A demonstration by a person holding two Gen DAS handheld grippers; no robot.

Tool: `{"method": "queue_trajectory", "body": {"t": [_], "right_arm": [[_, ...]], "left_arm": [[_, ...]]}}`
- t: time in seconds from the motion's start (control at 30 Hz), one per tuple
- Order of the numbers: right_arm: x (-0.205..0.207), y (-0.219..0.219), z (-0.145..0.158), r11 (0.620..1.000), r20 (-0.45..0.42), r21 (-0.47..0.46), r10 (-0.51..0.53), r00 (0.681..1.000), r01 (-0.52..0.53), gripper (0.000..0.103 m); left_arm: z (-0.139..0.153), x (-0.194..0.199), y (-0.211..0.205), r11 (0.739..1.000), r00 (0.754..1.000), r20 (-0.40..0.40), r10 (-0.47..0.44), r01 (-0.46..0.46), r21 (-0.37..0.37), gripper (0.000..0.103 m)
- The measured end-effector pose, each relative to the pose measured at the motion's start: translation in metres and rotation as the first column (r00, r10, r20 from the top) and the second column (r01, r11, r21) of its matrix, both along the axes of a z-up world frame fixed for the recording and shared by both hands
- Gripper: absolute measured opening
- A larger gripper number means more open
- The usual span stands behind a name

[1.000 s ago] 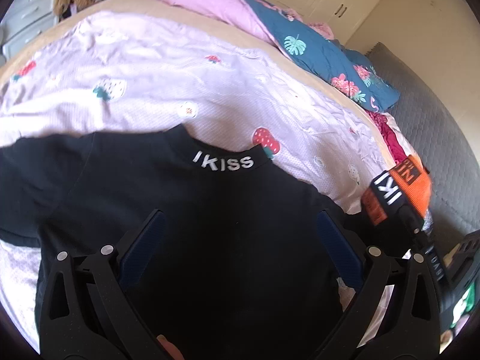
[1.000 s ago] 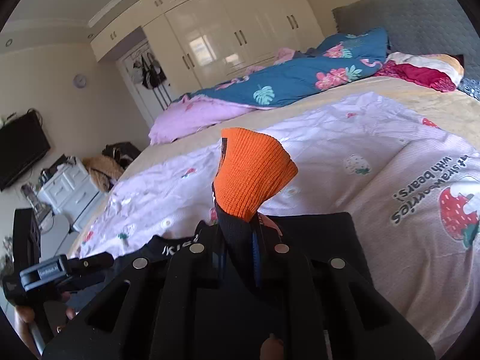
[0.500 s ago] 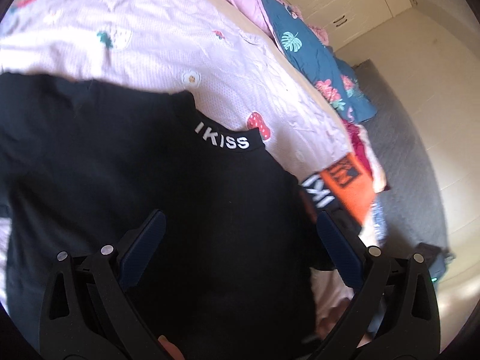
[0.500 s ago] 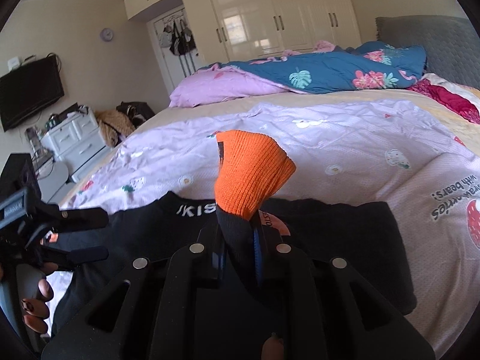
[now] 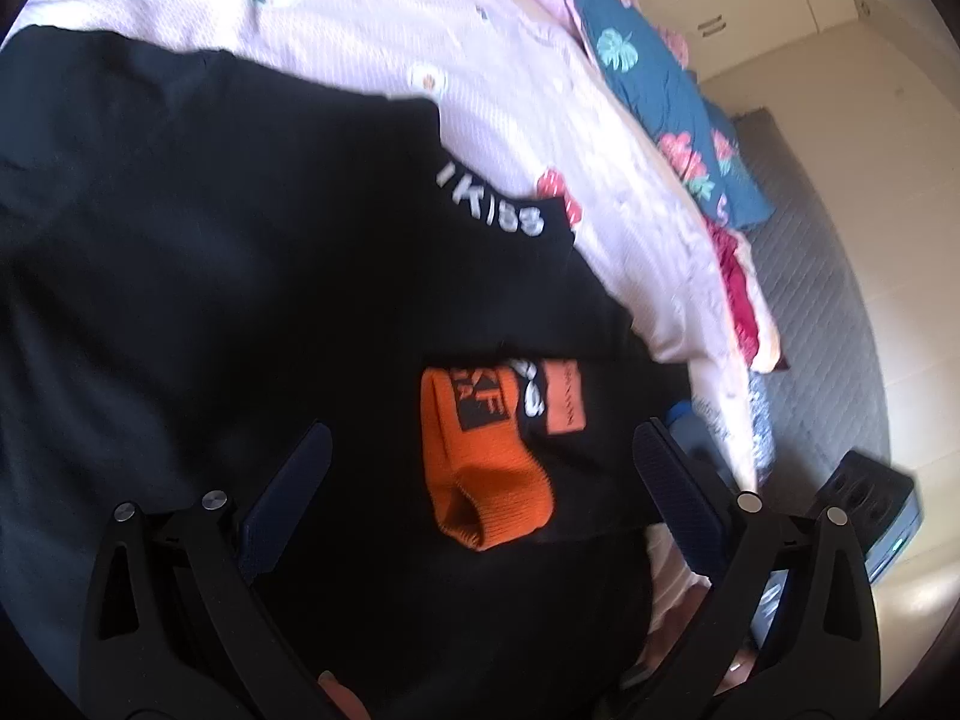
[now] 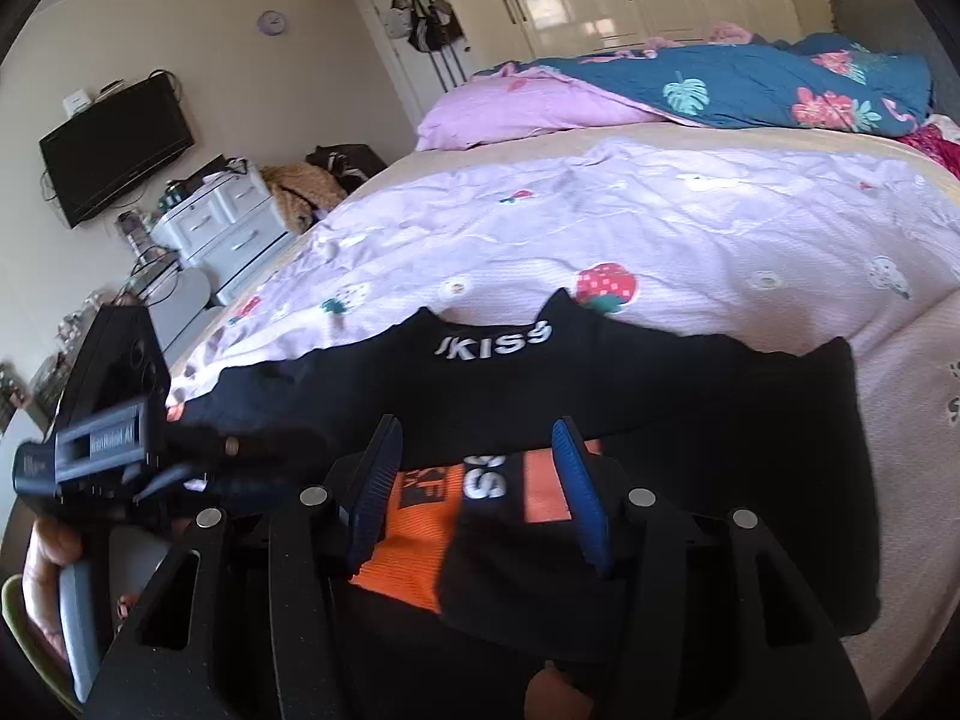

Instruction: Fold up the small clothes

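A black top (image 5: 240,276) with white "IKISS" lettering on its collar lies spread on the bed; it also shows in the right wrist view (image 6: 660,378). Its right sleeve, ending in an orange cuff (image 5: 486,480), lies folded in across the body. My left gripper (image 5: 480,474) is open and empty above the cuff. My right gripper (image 6: 477,474) is open, its fingers either side of the orange cuff (image 6: 420,540) and not gripping it. The left gripper's body (image 6: 102,438) shows at the left of the right wrist view.
The bed has a lilac strawberry-print sheet (image 6: 600,222). A blue floral duvet (image 6: 750,90) and pink pillow (image 6: 528,114) lie at the far side. The bed edge (image 5: 738,420) and grey floor are to the right. A white drawer unit (image 6: 222,228) stands at the left.
My right gripper has opened and let go of the orange-cuffed sleeve, which now lies folded across the top's body. My left gripper has swung right over the cuff.
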State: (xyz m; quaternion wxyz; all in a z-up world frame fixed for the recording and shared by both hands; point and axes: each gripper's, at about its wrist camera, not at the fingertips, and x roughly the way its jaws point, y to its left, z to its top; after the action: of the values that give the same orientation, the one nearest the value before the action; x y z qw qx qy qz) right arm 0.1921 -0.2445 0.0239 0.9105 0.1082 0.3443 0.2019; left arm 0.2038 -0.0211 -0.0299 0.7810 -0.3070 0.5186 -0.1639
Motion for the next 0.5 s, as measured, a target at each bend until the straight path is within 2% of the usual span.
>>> {"method": "queue_trajectory", "body": {"t": [0.07,0.17,0.23,0.37,0.4,0.47,0.5], "right_arm": [[0.002,-0.01,0.0,0.999,-0.01,-0.003,-0.037,0.999,0.037,0.051],[0.005,-0.023,-0.002,0.996,-0.029,-0.006,-0.093,0.995,0.093,0.051],[0.006,-0.035,-0.002,0.992,-0.038,0.008,-0.125,0.991,0.125,0.051],[0.006,-0.054,0.002,0.984,-0.035,0.048,-0.172,0.985,0.173,0.051],[0.005,-0.059,0.003,0.981,-0.032,0.056,-0.182,0.983,0.184,0.051],[0.003,-0.068,0.006,0.975,-0.026,0.069,-0.208,0.978,0.209,0.051],[0.003,-0.072,0.007,0.972,-0.024,0.071,-0.222,0.975,0.223,0.051]], "left_arm": [[-0.006,-0.001,-0.008,1.0,1.0,-0.017,-0.023,0.023,0.016,0.094],[-0.013,-0.002,-0.021,0.998,0.998,-0.031,-0.057,0.058,0.019,0.086],[-0.016,-0.001,-0.032,0.996,0.996,-0.037,-0.077,0.078,0.031,0.072],[-0.019,0.0,-0.043,0.993,0.997,-0.031,-0.07,0.073,0.092,0.051],[-0.018,0.001,-0.046,0.992,0.997,-0.022,-0.073,0.075,0.106,0.039],[-0.017,0.002,-0.05,0.989,0.997,-0.005,-0.082,0.082,0.122,0.025],[-0.015,0.002,-0.05,0.988,0.996,0.006,-0.089,0.087,0.129,0.013]]}}
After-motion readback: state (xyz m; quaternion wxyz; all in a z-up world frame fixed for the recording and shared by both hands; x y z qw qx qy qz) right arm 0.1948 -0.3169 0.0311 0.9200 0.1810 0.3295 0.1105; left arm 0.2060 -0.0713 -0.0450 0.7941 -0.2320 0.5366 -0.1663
